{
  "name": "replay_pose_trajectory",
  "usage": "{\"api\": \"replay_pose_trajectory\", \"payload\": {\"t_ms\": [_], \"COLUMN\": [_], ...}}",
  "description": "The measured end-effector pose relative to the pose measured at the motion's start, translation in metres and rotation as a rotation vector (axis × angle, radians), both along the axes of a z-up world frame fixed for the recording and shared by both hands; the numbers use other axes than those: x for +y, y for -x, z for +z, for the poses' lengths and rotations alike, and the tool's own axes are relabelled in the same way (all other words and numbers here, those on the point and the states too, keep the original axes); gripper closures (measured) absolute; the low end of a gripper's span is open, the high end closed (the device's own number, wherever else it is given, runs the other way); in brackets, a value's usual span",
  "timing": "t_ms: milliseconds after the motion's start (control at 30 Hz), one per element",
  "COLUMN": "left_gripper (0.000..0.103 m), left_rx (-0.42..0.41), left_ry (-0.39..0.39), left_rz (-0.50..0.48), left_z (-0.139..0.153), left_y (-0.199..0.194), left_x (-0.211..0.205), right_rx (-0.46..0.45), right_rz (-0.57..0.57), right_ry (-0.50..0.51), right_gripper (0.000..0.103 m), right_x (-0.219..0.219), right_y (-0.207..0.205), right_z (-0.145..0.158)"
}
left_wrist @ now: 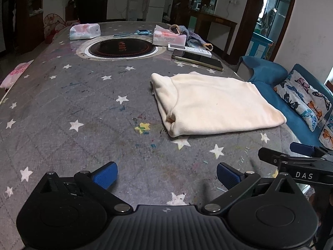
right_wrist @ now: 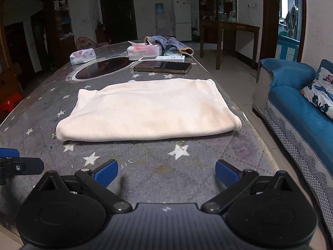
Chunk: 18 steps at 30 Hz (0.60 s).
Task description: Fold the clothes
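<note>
So we've got the cream garment point(right_wrist: 149, 110) lying folded into a flat rectangle on the tabletop point(left_wrist: 83, 108), which is covered in a grey cloth with white stars, and it sits toward the right-hand edge, closest to the blue sofa point(right_wrist: 291, 108). Both of our tools are hanging back from it: the left gripper point(left_wrist: 166, 176) is spread wide with nothing between its blue pads, over bare cloth well to the left of the garment's near corner, and the right gripper point(right_wrist: 166, 173) is just as wide and empty, pointed straight at the garment's near long edge but not touching it. In the left view we can see part of the right gripper poking in at the right edge. Behind the garment there's a dark phone point(right_wrist: 162, 67), a white remote point(right_wrist: 162, 58), a tissue box point(right_wrist: 144, 51) with some blue knitwear point(right_wrist: 166, 41) beside it, a soft tissue pack point(right_wrist: 82, 56), and a round black hob point(left_wrist: 122, 49) set into the tabletop.
</note>
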<state>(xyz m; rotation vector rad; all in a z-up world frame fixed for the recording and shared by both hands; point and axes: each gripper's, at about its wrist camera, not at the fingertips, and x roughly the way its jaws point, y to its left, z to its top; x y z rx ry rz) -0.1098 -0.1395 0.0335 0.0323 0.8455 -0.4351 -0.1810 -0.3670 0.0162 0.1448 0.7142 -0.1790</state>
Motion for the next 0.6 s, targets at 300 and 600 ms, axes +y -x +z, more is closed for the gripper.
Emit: {"api": "replay_pose_trajectory", "payload": {"t_ms": [300,600], "left_gripper": [0.000,0.000], "left_rx": [-0.010,-0.036], "left_ry": [-0.029,-0.051], "left_rz": [-0.007,-0.001], "left_z": [0.002,0.005], "left_y": [0.006,0.013], "left_x": [-0.004,-0.006], "right_rx": [0.012,0.010], "right_rz": [-0.011,-0.030], "right_ry": [0.006,0.002], "right_gripper": [0.000,0.000], "right_x": [0.004,0.003], "right_y": [0.003,0.007], "right_z": [-0.001,-0.001]}}
